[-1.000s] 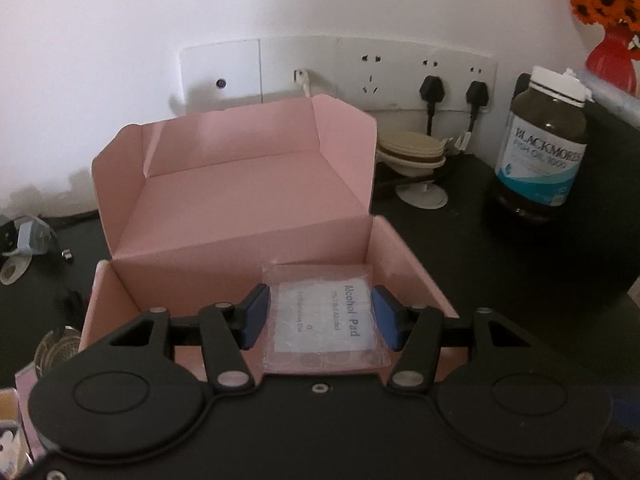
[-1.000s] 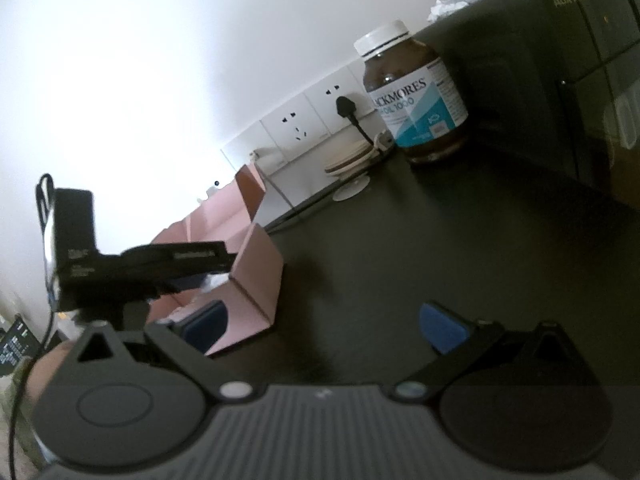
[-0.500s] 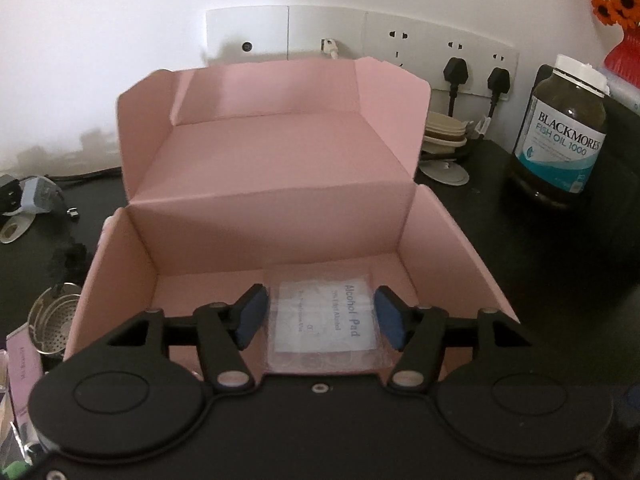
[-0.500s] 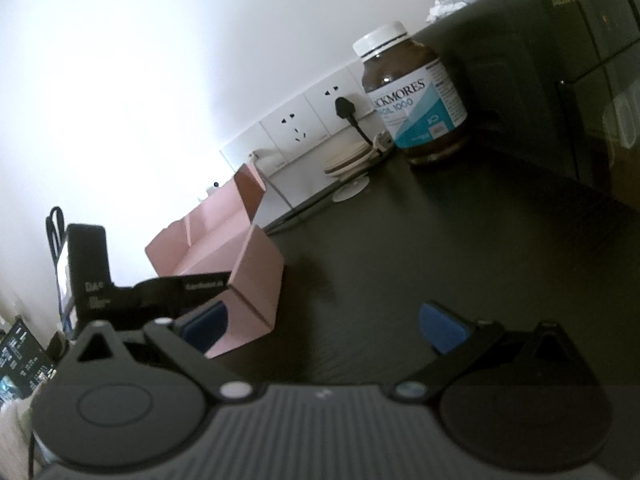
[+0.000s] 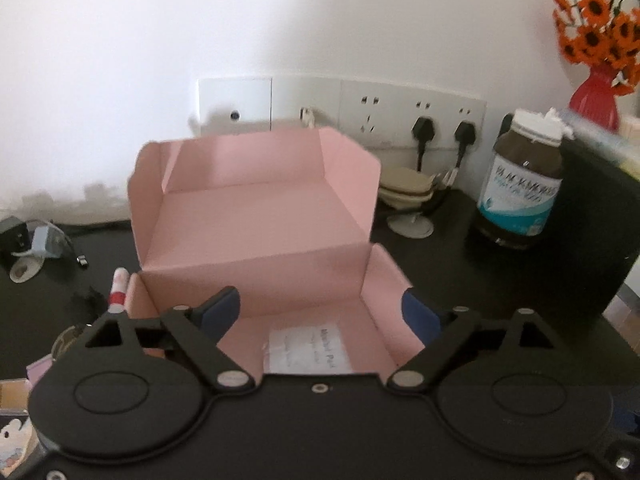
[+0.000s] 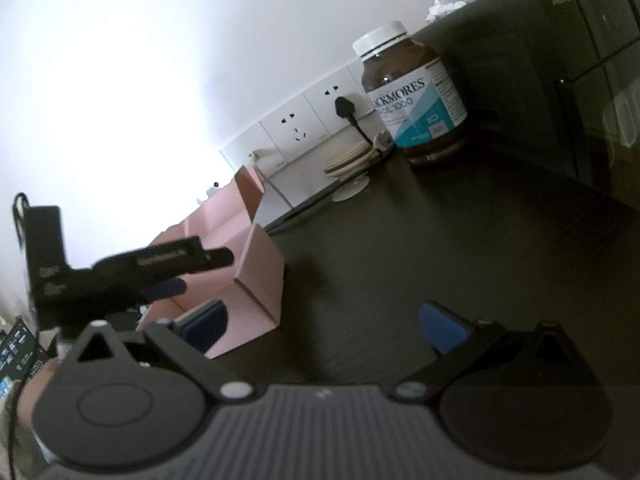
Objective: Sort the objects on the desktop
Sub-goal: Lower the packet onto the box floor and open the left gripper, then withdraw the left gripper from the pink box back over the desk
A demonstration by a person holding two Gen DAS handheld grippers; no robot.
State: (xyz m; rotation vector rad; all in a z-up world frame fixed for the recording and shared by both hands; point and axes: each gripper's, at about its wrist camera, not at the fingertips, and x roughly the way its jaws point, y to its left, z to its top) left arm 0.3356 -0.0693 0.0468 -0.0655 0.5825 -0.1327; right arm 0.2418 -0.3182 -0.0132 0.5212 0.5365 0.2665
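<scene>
An alcohol pad sachet is lying flat on the floor of the open pink box, near the front wall and partly hidden behind the body of the left gripper. That gripper's jaws are opening above the box with the sachet between them but below, touching neither blue pad. The box's lid is standing up toward the wall sockets, its side flaps splayed.

Beside the box, a small white-and-red tube is leaning at the left outer wall; its exact resting point is too blurred to tell. To the right, a brown fish-oil bottle is standing well apart from the box, next to a stack of beige discs.

The right gripper is hovering over the bare dark desk beside the box's near corner, jaws spread wide and holding nothing.

The likeliest trouble from here: the left fingers are sitting close over the light cardboard walls, so a careless pull-out could be catching a wall and dragging or tipping the box, spilling the sachet. The upright lid could also be flopping shut if knocked.
</scene>
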